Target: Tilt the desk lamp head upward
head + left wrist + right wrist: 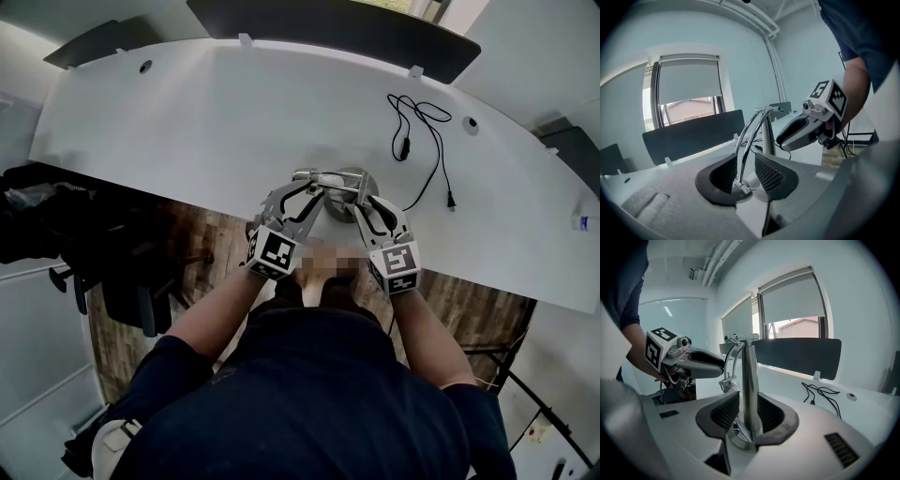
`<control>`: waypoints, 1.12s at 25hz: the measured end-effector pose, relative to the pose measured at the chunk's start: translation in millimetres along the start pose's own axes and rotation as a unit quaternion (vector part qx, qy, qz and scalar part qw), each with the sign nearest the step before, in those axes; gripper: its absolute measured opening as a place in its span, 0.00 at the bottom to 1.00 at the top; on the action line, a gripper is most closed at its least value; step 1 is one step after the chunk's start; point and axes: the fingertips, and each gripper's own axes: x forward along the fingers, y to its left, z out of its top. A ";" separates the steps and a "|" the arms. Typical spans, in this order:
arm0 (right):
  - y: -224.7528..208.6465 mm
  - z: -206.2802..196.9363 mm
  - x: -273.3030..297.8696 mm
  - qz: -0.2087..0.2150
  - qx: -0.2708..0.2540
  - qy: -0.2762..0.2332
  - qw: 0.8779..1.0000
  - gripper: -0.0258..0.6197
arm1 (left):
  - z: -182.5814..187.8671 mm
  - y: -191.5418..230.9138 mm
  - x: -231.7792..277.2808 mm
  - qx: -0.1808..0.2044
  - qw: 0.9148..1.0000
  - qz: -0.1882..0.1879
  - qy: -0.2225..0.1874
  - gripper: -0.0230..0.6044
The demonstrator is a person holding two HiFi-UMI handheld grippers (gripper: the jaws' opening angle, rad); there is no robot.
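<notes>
Holding both grippers at the desk lamp (pixel 335 183) on the white table's (pixel 187 112) near edge, I keep my left gripper's (pixel 745 176) jaws open astride its thin curved rods (pixel 751 136) and my right gripper's (pixel 749 414) jaws open around its upright post (pixel 749 380).

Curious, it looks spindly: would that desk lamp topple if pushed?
Probably not easily: its round metal base looks broad and heavy. The thin curved arms likely stay stiff, pivoting at their joints. The polished post may feel slippery.
</notes>
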 end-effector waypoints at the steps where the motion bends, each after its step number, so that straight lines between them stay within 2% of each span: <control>1: 0.2 -0.5 2.6 0.000 -0.002 0.000 1.000 0.23 | -1.7 0.2 1.3 0.009 1.000 0.002 0.003 0.21; 7: -4.4 -2.5 17.5 0.000 -0.022 0.003 1.000 0.35 | -8.2 -2.2 16.5 0.056 0.998 0.007 0.016 0.28; 10: -6.5 -1.2 26.2 0.001 -0.038 0.004 0.999 0.36 | -9.1 0.9 23.5 0.074 0.997 0.014 0.018 0.30; 14: -7.9 3.6 35.6 0.000 -0.058 0.008 0.998 0.36 | -7.8 9.1 31.2 0.068 0.997 0.033 0.018 0.30; 20: -4.9 4.0 47.1 0.005 -0.046 0.003 0.999 0.36 | -7.1 12.0 42.3 0.063 0.996 0.055 0.013 0.30; 28: -3.1 10.6 58.9 -0.005 -0.051 0.005 0.999 0.32 | -17.2 15.9 52.1 0.066 0.995 0.071 0.038 0.28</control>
